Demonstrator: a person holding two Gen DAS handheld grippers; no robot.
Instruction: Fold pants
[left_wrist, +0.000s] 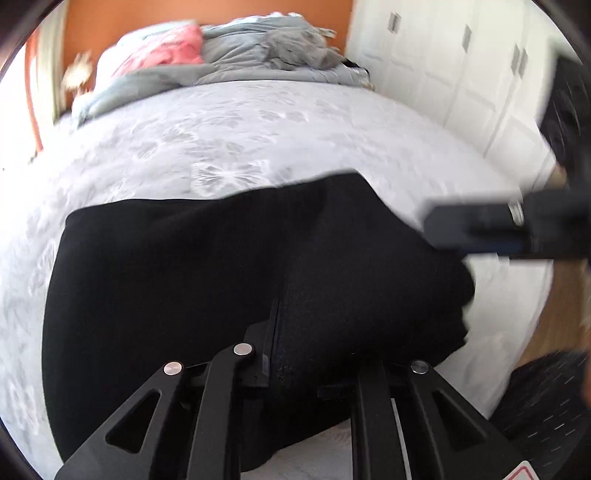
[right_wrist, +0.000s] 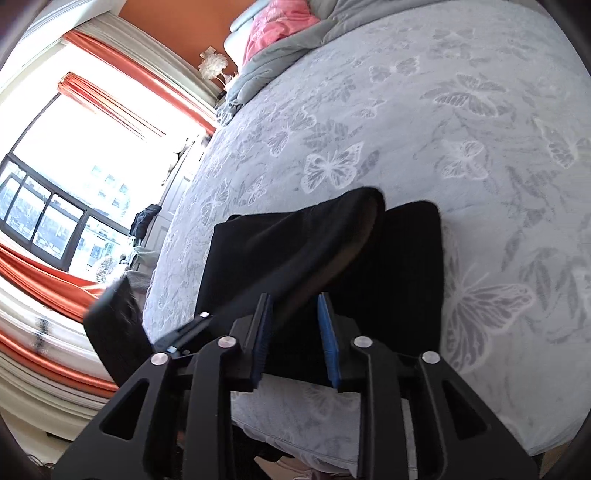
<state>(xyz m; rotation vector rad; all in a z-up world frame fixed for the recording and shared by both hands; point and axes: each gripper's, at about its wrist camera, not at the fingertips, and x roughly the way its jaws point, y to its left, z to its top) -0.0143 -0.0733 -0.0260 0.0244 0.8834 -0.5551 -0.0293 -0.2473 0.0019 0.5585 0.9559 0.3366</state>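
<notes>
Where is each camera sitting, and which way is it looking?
Left wrist: rides the left tool, looks across the black pants up the bed toward the grey duvet; the right tool shows at the right.
Right wrist: rides the right tool, open over the pants, faces the window.
Both share pants, bed, pink bedding.

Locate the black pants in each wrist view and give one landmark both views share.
Left wrist: black pants fill the lower centre, lying on the bed, running under the left gripper.
Right wrist: black pants lie at centre, just beyond the open right gripper.
Shared landmark: the pink bedding at the bed's far end.
</notes>
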